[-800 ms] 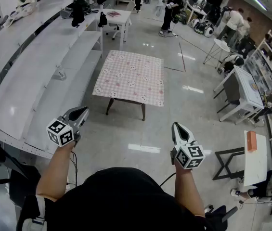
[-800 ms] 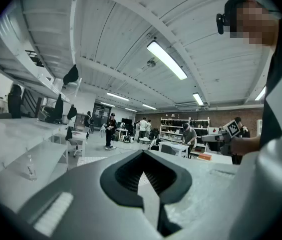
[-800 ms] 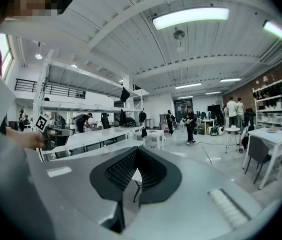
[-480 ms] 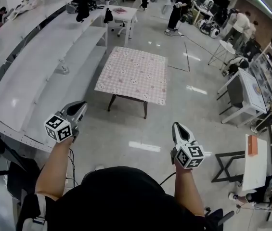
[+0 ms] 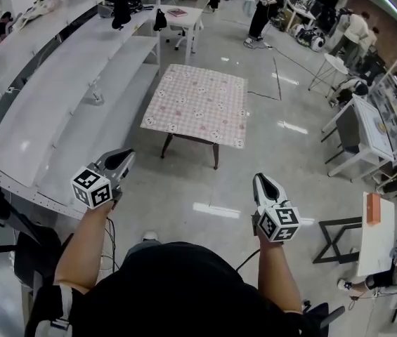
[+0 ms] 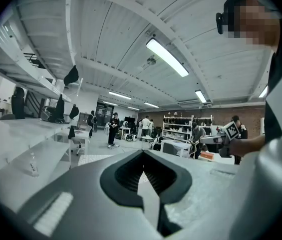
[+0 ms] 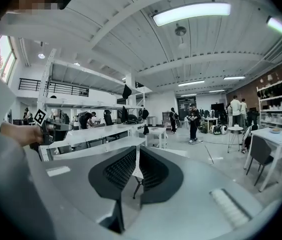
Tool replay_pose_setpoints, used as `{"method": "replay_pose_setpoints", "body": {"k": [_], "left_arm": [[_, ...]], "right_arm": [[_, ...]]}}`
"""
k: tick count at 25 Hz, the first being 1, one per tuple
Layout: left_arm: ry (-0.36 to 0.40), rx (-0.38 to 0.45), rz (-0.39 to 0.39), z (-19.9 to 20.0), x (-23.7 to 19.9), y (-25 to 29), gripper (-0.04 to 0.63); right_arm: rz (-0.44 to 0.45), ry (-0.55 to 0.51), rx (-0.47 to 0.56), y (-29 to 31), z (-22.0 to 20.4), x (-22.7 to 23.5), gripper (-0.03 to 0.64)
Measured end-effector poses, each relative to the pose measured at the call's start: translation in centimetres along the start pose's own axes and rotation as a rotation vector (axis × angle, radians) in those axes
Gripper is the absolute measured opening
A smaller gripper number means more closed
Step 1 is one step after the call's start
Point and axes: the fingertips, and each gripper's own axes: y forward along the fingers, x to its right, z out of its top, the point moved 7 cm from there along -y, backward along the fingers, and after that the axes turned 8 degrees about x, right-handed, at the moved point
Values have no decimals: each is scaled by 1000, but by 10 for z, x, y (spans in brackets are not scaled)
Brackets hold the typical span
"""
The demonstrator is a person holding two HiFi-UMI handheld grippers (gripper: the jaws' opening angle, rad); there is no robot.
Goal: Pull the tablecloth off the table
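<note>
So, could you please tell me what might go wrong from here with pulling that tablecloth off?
1. Both the left hand-held gripper and right hand-held gripper are shut and short of the tablecloth; unless they open, they may nudge its hem rather than grip it.
2. The slim-legged table stands on a glossy floor, so a sharp pull might drag or tip it.

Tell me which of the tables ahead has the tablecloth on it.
The small dark-legged table in mid-floor, straight ahead: a pink checked tablecloth covers its whole top. The white table beyond it has no cloth.
</note>
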Motion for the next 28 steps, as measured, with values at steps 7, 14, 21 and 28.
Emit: {"method": "replay_pose_setpoints", "body": {"k": [7, 14, 21, 28], "left_arm": [[-24, 3, -2, -5, -19, 2, 22], [-46, -17, -31, -8, -71, 10, 80], [-52, -40, -71, -5, -122, 25, 135], [-75, -57, -124, -13, -164, 56, 165]], "right_arm": [[-1, -8, -22, 20, -3, -7, 91], [-16, -7, -38, 59, -2, -29, 137], [-28, -12, -48, 105, 0, -44, 204], [-60, -24, -60, 142, 2, -45, 224]]}}
